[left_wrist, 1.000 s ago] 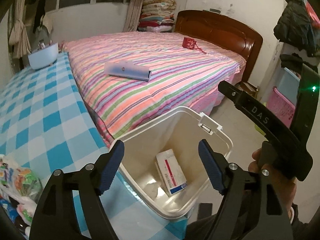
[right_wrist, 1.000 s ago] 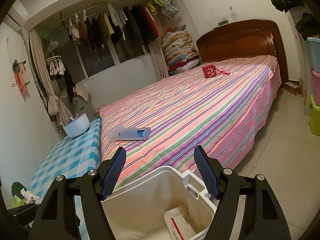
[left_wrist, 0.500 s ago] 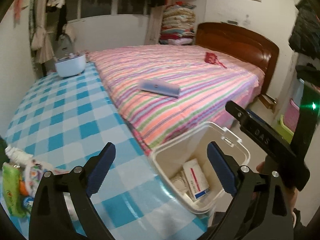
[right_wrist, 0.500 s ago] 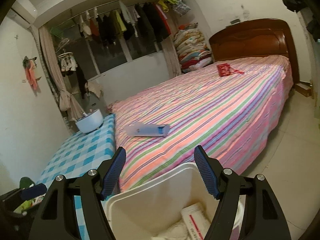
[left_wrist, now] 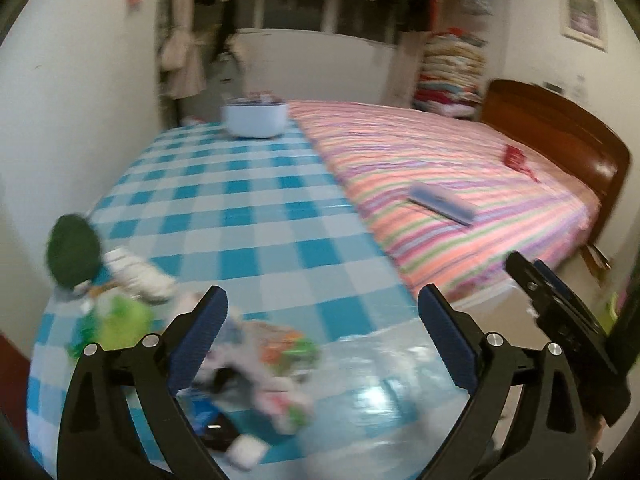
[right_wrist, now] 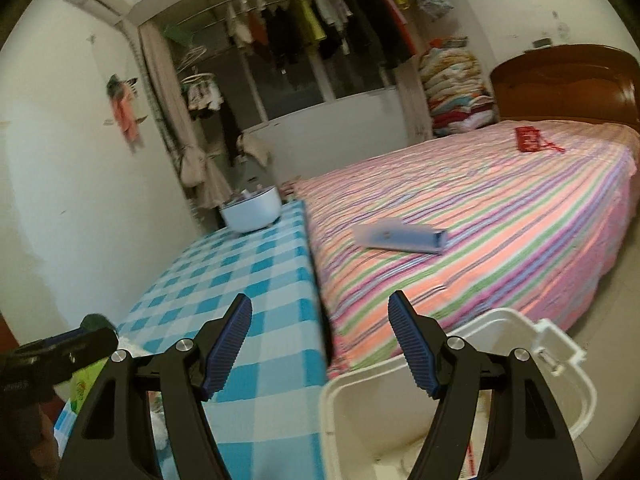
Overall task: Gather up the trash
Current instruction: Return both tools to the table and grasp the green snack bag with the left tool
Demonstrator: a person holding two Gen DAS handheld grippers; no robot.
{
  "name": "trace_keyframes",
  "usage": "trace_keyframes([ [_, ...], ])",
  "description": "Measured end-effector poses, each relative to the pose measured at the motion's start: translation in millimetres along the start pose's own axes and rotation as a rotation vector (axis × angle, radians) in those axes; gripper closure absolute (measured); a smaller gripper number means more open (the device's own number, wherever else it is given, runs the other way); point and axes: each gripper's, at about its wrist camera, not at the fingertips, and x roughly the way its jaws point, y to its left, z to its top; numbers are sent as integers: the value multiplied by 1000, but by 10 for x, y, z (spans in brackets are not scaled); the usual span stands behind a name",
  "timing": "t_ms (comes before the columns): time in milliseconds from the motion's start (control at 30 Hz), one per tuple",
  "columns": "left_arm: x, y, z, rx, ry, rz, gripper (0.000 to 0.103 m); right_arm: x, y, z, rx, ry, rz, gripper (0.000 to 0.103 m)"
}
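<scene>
Collecting underway, plenty of trash left.
Left gripper (left_wrist: 322,312) opening wide, empty, above litter pile (left_wrist: 256,364) at 6 o'clock; right gripper (right_wrist: 320,340) half-open, empty, over bin (right_wrist: 560,376).

Trash heap (left_wrist: 256,364): smeared by motion blur; I can't tell single pieces apart, and my left gripper's finger (left_wrist: 200,340) covers its left part.
Dark green round thing (left_wrist: 72,252): blurred, kind unclear.
White bin (right_wrist: 400,392): its lower part is cut by the frame's bottom edge; contents mostly hidden behind my right gripper's finger (right_wrist: 416,356).
Bowl's contents (right_wrist: 250,196): too small to read.
Blue flat item (left_wrist: 440,204): streaked, no detail.
</scene>
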Motion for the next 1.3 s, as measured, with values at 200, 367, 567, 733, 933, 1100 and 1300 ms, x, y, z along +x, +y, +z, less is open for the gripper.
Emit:
trace_keyframes([
  [200,8,551,-58,-76,18,134,8,175,313,-85,-31,35,57,34],
  [367,58,848,-132,-86,54,238,8,249,467,-152,-54,53,82,34],
  [567,211,1124,-248,-79,120,338,8,358,663,-208,-74,78,116,34],
  [733,476,1324,-389,-80,219,370,8,405,786,-252,-91,88,135,34],
  [933,611,1482,-486,-128,240,298,32,438,868,-268,-93,88,147,34],
  [1100,546,1474,-470,-136,209,251,61,454,907,-290,-100,94,157,34],
  [1300,434,1486,-412,-172,163,218,77,451,988,-333,-120,107,184,34],
])
